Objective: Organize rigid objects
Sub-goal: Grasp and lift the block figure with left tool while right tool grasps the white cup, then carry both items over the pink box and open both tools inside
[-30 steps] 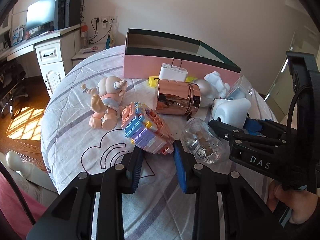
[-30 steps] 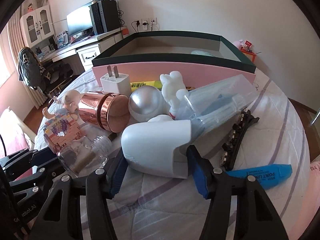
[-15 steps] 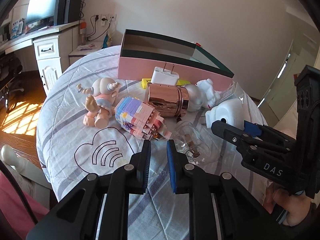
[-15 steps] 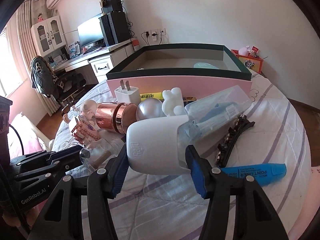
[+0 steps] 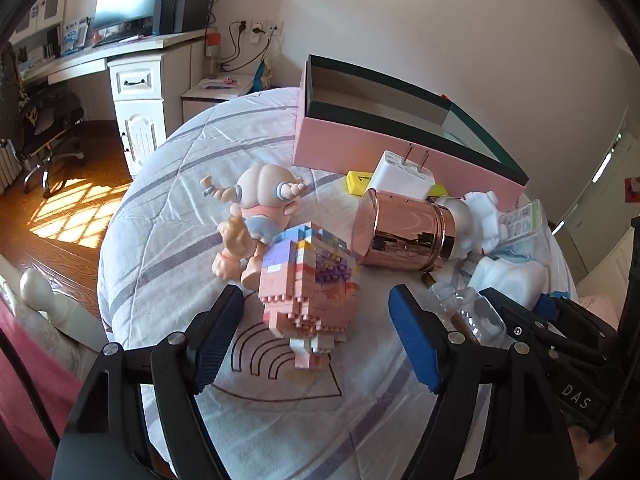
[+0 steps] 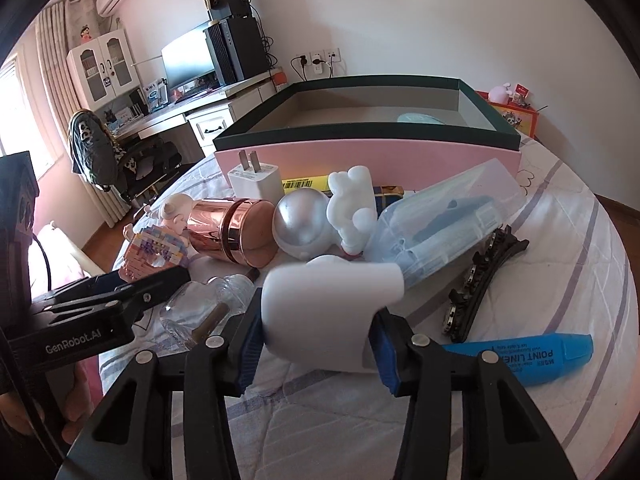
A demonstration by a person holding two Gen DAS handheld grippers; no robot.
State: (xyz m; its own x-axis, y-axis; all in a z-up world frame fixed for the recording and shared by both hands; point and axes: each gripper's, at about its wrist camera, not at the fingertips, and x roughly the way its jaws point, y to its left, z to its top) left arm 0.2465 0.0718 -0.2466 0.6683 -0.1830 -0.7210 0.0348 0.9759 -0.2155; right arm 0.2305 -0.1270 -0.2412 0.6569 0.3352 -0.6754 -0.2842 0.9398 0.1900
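Behind everything sits a bedroom with a white desk [image 6: 208,120], a dark screen [image 6: 186,60] and a wooden floor. Up front is a round table [image 5: 168,216] under a soft white quilted cloth with grey stripes. At its far side stands a big pink box [image 6: 360,152] with a dark green rim; it is open on top, and one pale blue-green thing [image 6: 418,118] shows at its bottom. Toys and bits lie in a pile just in front of the box. A clear plastic case [image 6: 448,216] lies tilted with something blue inside. A shiny copper tin [image 5: 404,236] lies on its side, and a white plug [image 5: 404,176] rests on top of it. Beside the tin are a silver ball [image 6: 304,220] and a bumpy white figure [image 6: 354,204]. A smooth white rounded thing [image 6: 328,308] sits between the blue pads of the right gripper [image 6: 316,336], whose jaws are closing and look pressed on it. The left gripper [image 5: 316,332] has its jaws opening wide around a blocky brick toy [image 5: 310,280] in pink and pastel colours, with gaps on both sides. A pink doll [image 5: 256,216] stands just behind the bricks. A small clear glass bottle [image 6: 200,308] lies between the grippers. A blue marker [image 6: 528,356] and a black hair clip [image 6: 476,280] lie to the right.
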